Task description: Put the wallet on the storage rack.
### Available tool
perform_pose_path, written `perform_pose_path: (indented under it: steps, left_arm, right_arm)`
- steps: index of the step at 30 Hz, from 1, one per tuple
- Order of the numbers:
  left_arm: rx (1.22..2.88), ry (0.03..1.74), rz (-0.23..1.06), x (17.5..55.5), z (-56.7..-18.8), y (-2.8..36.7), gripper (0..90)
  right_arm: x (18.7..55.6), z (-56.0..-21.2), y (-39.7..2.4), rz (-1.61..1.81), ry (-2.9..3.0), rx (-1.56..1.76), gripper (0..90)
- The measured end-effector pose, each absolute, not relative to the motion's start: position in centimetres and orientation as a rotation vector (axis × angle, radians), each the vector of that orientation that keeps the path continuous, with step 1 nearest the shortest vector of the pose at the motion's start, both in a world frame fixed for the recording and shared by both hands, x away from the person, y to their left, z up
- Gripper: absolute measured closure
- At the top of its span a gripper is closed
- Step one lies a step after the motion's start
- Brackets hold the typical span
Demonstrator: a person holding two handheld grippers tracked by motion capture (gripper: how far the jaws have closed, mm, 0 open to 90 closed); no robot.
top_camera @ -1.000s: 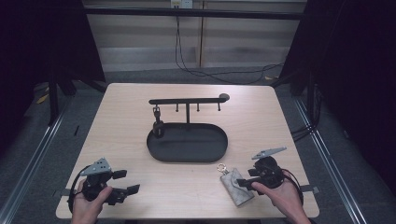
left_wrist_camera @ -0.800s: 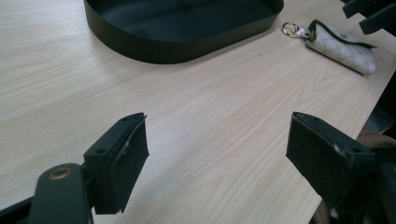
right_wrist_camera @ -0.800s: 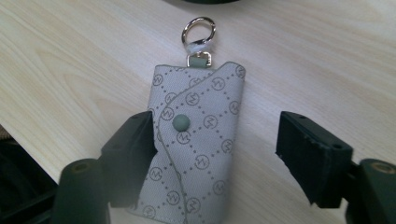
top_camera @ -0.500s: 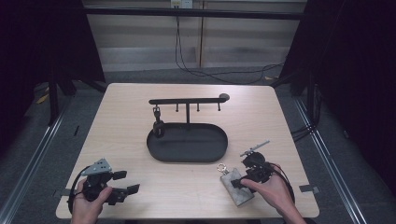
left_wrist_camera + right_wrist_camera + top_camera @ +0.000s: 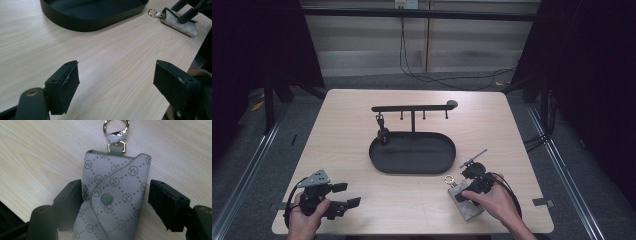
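Grey key pouch point(image 5: 467, 200) lies flat on the wooden surface point(image 5: 362, 115) near the front right corner, patterned fabric, snap button on the flap, metal clasp point(image 5: 448, 179) at its far end pointing toward the tray. In the right gripper view the pouch point(image 5: 112, 202) sits between the 2 jaws of the right hand-held gripper point(image 5: 115, 205): one jaw touches the pouch's edge, the other stands just clear with a small gap, so not clamped yet. Jaws have just been closing in on it, pouch between them. In the high view the right hand-held gripper point(image 5: 472, 187) is over the pouch, hand point(image 5: 494, 202) behind it.

Left hand-held gripper point(image 5: 343, 196) sits near the front left corner, held by the left hand point(image 5: 304, 217), jaws wide apart with nothing between them; left gripper view shows bare wood between the 2 pads point(image 5: 66, 82).

Black oval tray point(image 5: 412, 152) is at the middle of the surface, with a black hook rack point(image 5: 412, 108) rising from its far side; a small dark item point(image 5: 382, 132) hangs from 1 hook at the left end. Pouch is just beside the tray's front right rim, not touching.
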State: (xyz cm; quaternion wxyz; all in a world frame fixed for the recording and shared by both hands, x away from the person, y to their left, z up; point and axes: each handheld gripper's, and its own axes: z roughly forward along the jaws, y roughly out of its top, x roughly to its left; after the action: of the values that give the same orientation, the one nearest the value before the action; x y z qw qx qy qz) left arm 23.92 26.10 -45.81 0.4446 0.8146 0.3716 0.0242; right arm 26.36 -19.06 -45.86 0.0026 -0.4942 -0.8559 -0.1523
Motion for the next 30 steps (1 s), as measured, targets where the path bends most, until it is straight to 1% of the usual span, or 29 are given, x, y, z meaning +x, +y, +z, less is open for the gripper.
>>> perform_pose_path:
  steps: [15,24,30]
  left_arm:
    - [2.023,0.886,0.077,23.3,-45.3,25.7,20.4]
    - [2.018,0.903,0.079,23.5,-45.4,26.1,20.8]
    - [2.006,0.918,0.077,23.6,-45.5,26.4,20.8]
  right_arm:
    - [27.0,-46.7,-17.7,-0.375,-2.687,-1.541,22.6]
    - [27.4,-47.0,-17.4,-0.332,-2.680,-1.552,23.1]
    - [27.5,-46.9,-17.0,-0.289,-2.692,-1.548,27.0]
